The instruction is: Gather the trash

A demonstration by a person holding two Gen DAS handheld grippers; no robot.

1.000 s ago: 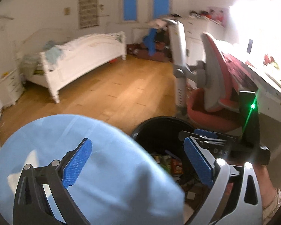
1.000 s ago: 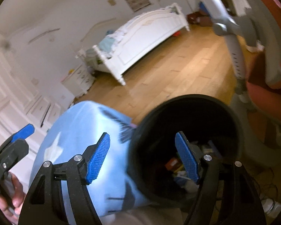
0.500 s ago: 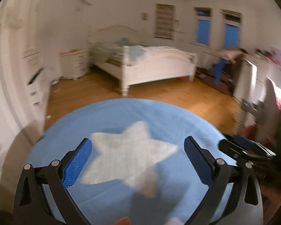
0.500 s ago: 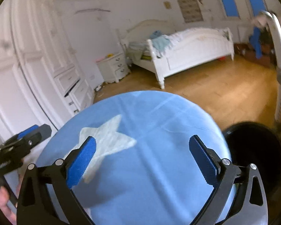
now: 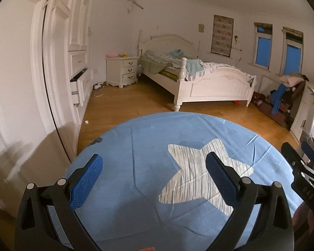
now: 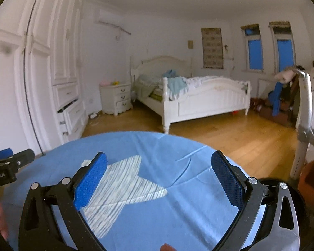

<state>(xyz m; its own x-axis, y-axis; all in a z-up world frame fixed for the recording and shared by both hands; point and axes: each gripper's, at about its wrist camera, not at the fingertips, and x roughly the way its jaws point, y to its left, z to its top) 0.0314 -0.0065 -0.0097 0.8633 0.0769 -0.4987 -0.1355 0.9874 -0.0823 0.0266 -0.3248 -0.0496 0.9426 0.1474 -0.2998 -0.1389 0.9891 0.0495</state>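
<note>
No writing is readable. The left gripper (image 5: pixel 153 178) and the right gripper (image 6: pixel 159 177) are both spread wide and empty above the blue star cloth (image 5: pixel 136 146).

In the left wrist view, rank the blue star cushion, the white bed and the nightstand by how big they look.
1. Blue star cushion, though it lies right under the camera, so nearness inflates it.
2. White bed.
3. Nightstand, clearly smallest.

A lived-in home bedroom: a white bed (image 5: pixel 207 83) with rumpled bedding, a 3-drawer nightstand (image 5: pixel 122 71), built-in white wardrobes (image 6: pixel 52 67) with drawers ajar, 2 windows (image 6: pixel 270 50), wood floor (image 6: pixel 230 138) and piled clothes (image 5: pixel 286 87).
</note>
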